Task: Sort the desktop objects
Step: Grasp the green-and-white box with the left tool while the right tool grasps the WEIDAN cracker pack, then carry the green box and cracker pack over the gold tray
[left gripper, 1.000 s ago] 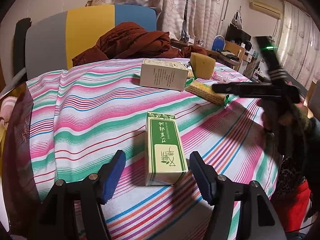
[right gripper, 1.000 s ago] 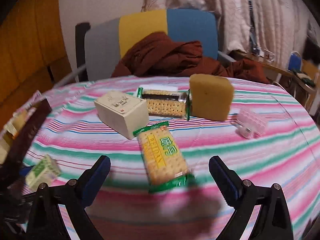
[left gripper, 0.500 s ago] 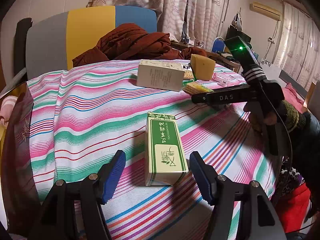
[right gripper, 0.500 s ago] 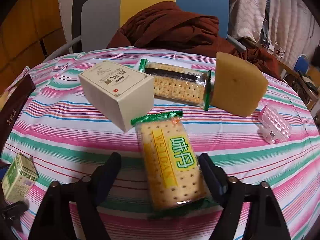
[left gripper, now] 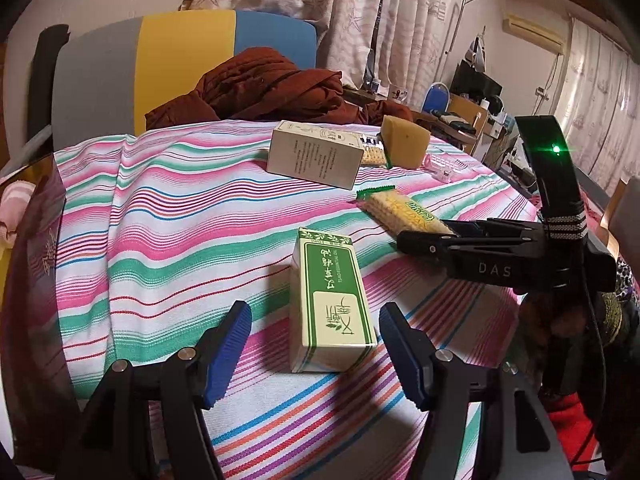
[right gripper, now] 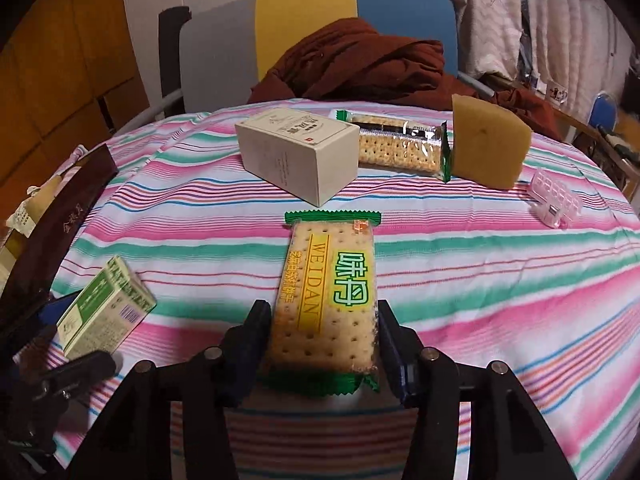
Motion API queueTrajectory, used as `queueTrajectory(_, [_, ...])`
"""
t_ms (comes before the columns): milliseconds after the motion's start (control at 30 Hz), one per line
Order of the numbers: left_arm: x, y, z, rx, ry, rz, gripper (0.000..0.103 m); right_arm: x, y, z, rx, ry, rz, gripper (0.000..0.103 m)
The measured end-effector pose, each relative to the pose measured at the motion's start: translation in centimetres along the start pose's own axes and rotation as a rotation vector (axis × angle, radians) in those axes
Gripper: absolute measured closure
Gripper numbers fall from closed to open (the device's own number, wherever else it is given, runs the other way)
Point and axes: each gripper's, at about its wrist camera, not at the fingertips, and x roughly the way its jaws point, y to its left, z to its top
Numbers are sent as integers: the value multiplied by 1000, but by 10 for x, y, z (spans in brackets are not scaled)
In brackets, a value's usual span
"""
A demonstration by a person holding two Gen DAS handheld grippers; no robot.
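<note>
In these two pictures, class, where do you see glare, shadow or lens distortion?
Left wrist view: green lamp flares into a star; curtains bow near the rim. Right wrist view: foil glare on the far cracker pack; shadow beneath the tool.

Both wrist cameras look low and close across the striped table [left gripper: 168,216], tilted downward toward the chair [right gripper: 304,20]. Both views share the green box [left gripper: 334,300] and cracker pack [right gripper: 328,296].

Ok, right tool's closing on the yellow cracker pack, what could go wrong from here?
The right tool is closing across the near end of the yellow-and-green plastic cracker pack; the crackers may crack, or the long far end may sag on lifting. The open left tool straddles the green-and-cream carton, so the tools could collide.
</note>
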Motion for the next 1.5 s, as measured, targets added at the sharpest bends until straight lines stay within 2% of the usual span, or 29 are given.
queueTrajectory(267, [-2,-9,15,14,-2,59,35,-2,-6,-6,53,-47,84,37])
queueTrajectory(367, [4,-15,22,44,8,117,35,-3,-10,-6,77,-60,111,37])
queueTrajectory(533, [15,-16,25,42,34,172,35,-3,-15,-7,108,-72,150,35])
queueTrajectory(767, [21,-9,20,13,49,197,38,0,-3,-5,42,-49,129,23])
queueTrajectory(933, [21,-8,18,10,45,210,42,1,2,-5,19,-39,104,23])
queueTrajectory(967, [21,-9,17,14,45,217,43,2,3,-5,13,-35,94,23])
queueTrajectory(1033, [20,-9,16,12,39,218,50,2,6,-5,0,-31,68,23])
queueTrajectory(1167, [19,-8,16,12,39,218,57,2,8,-5,-7,-29,24,31])
queueTrajectory(1233, [19,-10,15,30,38,218,63,1,7,-5,-2,-31,9,36])
queueTrajectory(1333, [16,-11,13,36,31,206,72,-1,6,-6,2,-40,-16,49])
queueTrajectory(1400, [12,-9,12,22,20,185,72,-4,7,-7,0,-46,-20,55])
queueTrajectory(1500, [4,-9,10,6,0,151,72,-7,9,-10,1,-52,-15,55])
